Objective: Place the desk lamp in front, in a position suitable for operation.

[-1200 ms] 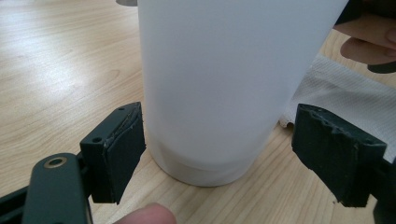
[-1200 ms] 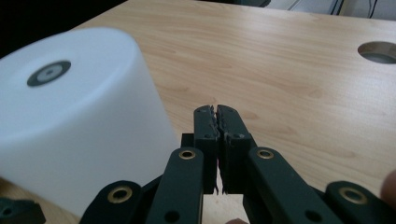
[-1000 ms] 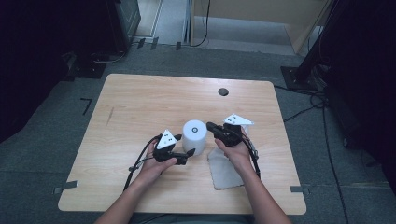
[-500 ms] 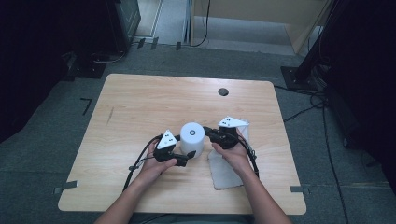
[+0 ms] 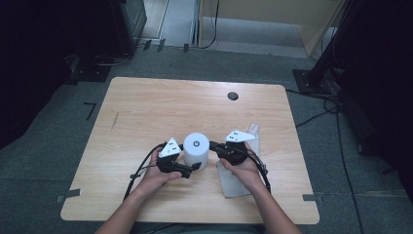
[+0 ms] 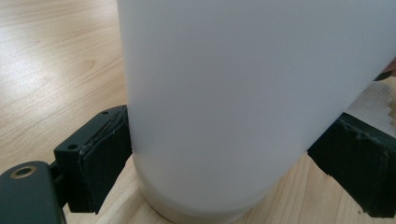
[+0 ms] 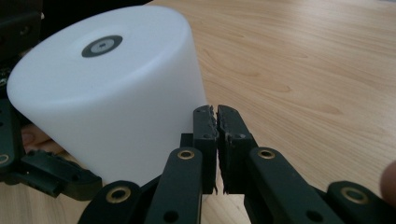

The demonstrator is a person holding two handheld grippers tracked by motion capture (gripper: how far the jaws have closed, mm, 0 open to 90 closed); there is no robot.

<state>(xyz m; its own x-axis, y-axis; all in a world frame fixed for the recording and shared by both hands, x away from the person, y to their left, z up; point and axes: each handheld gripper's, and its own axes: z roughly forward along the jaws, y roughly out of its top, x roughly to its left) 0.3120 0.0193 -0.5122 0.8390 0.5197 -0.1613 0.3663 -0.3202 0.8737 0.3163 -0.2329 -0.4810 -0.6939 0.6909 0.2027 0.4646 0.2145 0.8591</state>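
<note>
Two grippers flank the white cylinder (image 5: 196, 149) upright on the bench (image 5: 146, 107), a cloth (image 5: 233, 183) nearby. Left gripper (image 6: 233, 154) jaws, just opening, seem barely clear of it, the release nearly done. Right gripper (image 7: 217, 116) jaws are pressed together, empty, beside it.

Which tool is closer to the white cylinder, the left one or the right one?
Left. The left tool has its jaws on both sides of the white cylinder; they have just been opening. The right tool, shut, has its tips beside the cylinder's wall.
</note>
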